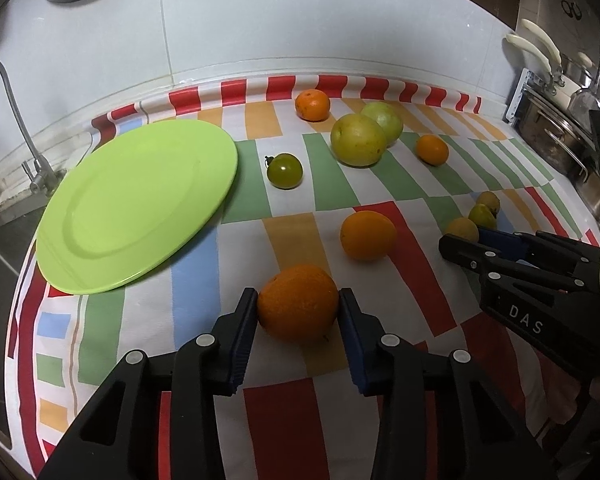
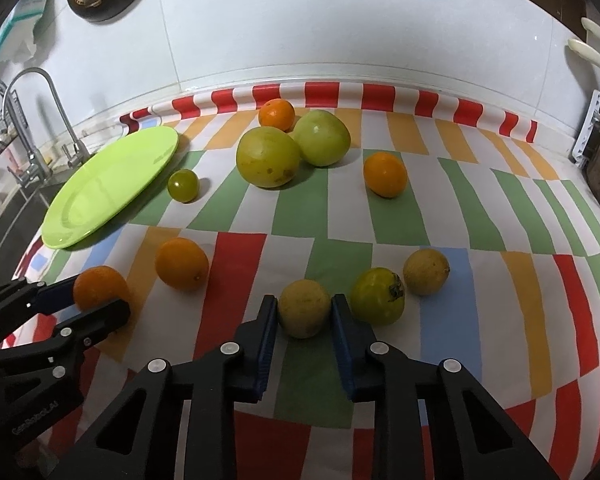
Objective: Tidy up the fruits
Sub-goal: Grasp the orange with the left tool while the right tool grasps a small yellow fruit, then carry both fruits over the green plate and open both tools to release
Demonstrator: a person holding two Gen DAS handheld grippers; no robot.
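1. Left gripper (image 1: 299, 307): pads touching both sides of an orange (image 1: 298, 303) resting on the striped cloth (image 1: 420, 280), near front edge of counter; closed on it.
2. Right gripper (image 2: 304, 312): fingers flank a small tan-yellow fruit (image 2: 304, 308) on the cloth; pads at or v. near its sides, can't tell if gripping.
3. Green plate (image 1: 132, 208) lies far left by the sink, nothing on it.
4. Loose fruit: 2nd orange (image 1: 367, 235) mid-cloth, small green tomato (image 1: 285, 171) beside plate, two big green fruits (image 1: 358, 140) touching each other at back w/ an orange (image 1: 312, 105) behind them.
5. Yellow-green fruit w/ dark calyx (image 2: 377, 297) sits just right of the right gripper.
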